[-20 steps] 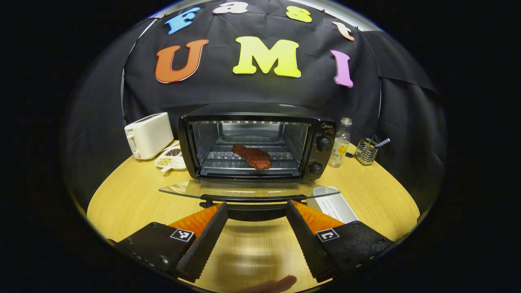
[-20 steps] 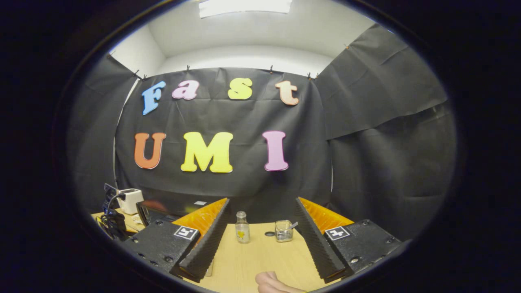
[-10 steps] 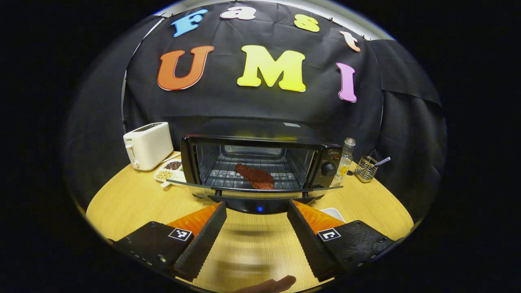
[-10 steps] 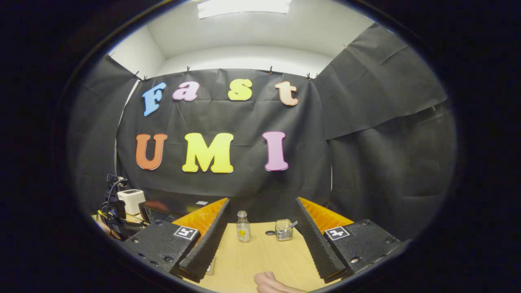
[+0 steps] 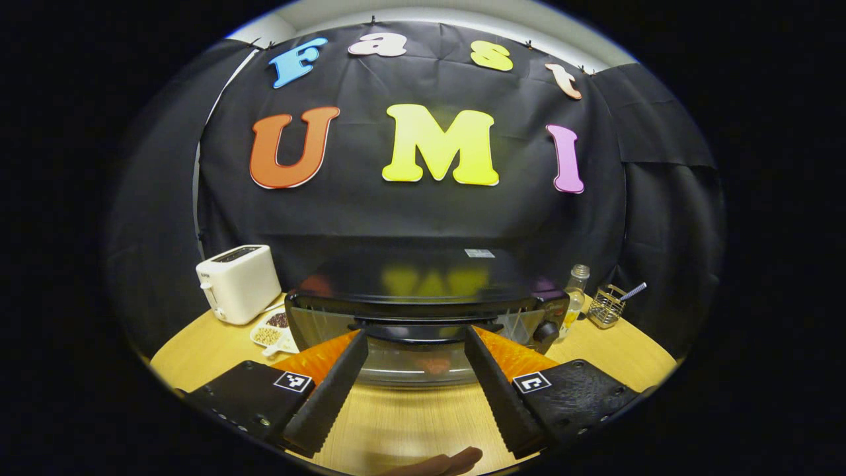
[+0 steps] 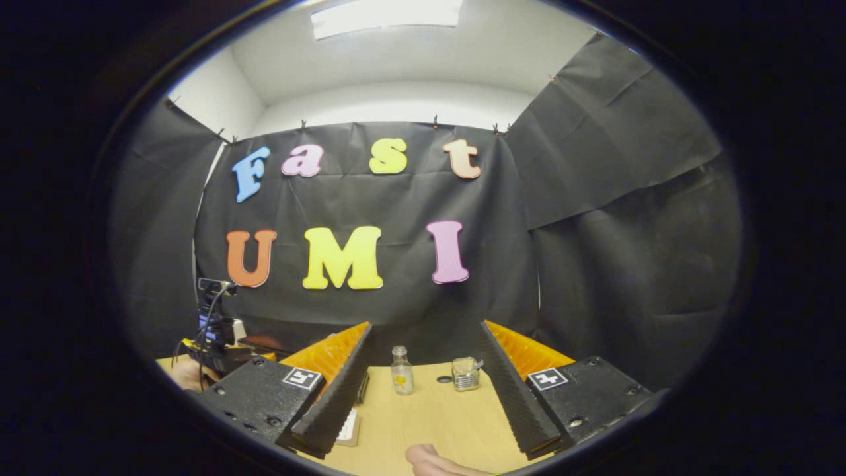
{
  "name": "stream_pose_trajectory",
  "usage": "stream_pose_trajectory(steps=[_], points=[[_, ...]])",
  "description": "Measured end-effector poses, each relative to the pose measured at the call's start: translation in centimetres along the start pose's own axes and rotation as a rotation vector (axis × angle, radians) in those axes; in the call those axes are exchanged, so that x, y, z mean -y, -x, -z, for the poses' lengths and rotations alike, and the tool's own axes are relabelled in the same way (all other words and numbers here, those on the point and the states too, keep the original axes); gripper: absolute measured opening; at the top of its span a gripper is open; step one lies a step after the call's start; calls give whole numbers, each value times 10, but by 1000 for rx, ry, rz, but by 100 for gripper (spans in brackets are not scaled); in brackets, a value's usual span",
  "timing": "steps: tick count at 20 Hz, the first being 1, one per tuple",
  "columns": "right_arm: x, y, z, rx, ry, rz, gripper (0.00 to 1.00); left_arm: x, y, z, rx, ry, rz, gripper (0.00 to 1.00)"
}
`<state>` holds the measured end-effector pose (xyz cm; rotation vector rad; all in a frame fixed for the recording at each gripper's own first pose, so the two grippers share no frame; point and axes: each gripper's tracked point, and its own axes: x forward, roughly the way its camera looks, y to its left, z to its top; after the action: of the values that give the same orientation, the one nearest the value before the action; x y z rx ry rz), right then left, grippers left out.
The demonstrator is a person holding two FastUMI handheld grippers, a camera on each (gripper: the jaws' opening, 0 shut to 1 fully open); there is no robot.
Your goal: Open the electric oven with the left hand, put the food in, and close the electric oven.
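Wooden table (image 5: 211,344), toaster (image 5: 239,282) left of oven (image 5: 423,311), bottle (image 5: 576,291) right, both grippers' jaws spread, empty.

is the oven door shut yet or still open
Nearly shut, cannot tell if latched. The glass door stands almost upright against the oven, its handle between the open left gripper fingers.

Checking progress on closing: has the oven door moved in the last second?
Yes. The door has swung up from flat toward the oven front, nearly shut, left gripper open beneath the handle.
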<state>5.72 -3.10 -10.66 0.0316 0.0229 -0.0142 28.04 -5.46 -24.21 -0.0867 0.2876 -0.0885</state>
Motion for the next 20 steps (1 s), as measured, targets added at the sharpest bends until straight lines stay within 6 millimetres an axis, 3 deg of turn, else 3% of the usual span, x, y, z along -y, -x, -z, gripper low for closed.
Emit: stream_pose_trajectory(steps=[3, 6, 11, 14, 15, 16, 20], points=[[-3, 15, -4, 1, -11, -11, 98, -3, 14, -13, 8, 13, -12, 95], [-3, 30, -10, 7, -15, -18, 98, -5, 53, -29, 37, 1, -28, 95], [-4, 52, -13, 13, -24, -19, 98, -8, 154, -49, 90, -22, -57, 94], [-5, 59, -16, 19, -26, -19, 98, -18, 217, -78, 150, 11, -92, 95], [-6, 62, -14, 7, -27, -20, 98, -19, 239, -85, 166, 18, -92, 84], [-9, 66, -14, 1, -31, -25, 98, -21, 257, -92, 181, 21, -91, 94], [-19, 70, -15, -10, 4, -53, 98, -25, 320, -100, 243, 23, -104, 95]])
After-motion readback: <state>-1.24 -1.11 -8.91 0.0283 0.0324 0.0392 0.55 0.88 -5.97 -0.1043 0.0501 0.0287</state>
